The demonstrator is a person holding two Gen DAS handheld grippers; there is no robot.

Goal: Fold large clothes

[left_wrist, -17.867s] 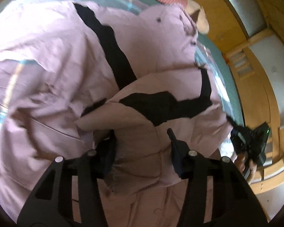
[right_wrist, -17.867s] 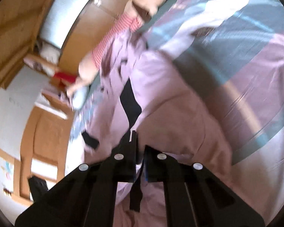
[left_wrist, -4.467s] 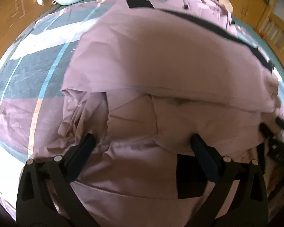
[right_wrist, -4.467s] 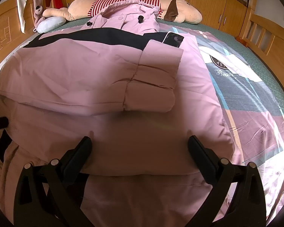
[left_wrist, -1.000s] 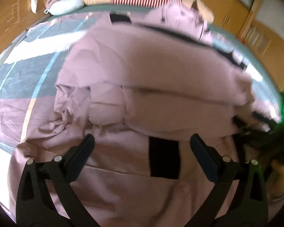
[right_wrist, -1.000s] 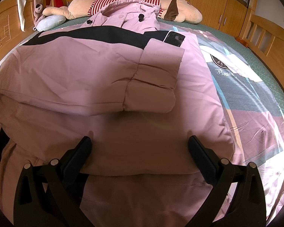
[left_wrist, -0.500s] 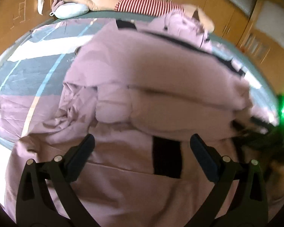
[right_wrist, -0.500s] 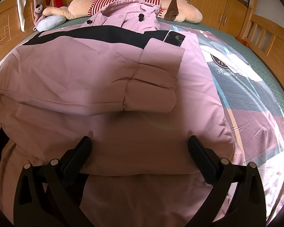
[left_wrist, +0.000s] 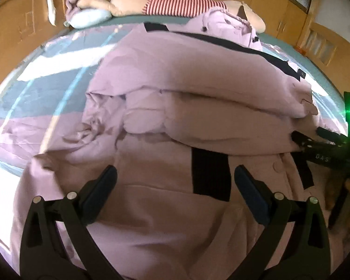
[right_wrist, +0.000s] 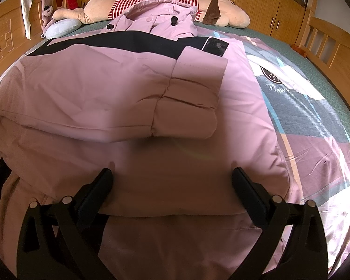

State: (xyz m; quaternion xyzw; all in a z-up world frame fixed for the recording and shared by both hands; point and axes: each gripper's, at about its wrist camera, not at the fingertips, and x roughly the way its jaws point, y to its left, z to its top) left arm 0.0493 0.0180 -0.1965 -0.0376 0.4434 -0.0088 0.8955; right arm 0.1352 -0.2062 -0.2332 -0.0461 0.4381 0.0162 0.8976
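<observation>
Left claw [left_wrist: 175, 178] and right claw [right_wrist: 172, 177] both spread wide, empty, over partly folded pink coat [right_wrist: 105, 88] on bed [right_wrist: 315, 121].

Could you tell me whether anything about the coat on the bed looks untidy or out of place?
Yes: the pink coat lies mostly smooth with a sleeve folded across it, but its left edge is bunched and crumpled against the bedspread. Both grippers are open.

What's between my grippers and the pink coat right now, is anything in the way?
Nothing visible. The left gripper and right gripper both stand open directly over the pink coat, with only its own fabric ahead. The folded sleeve lies on top of it, farther up.
</observation>
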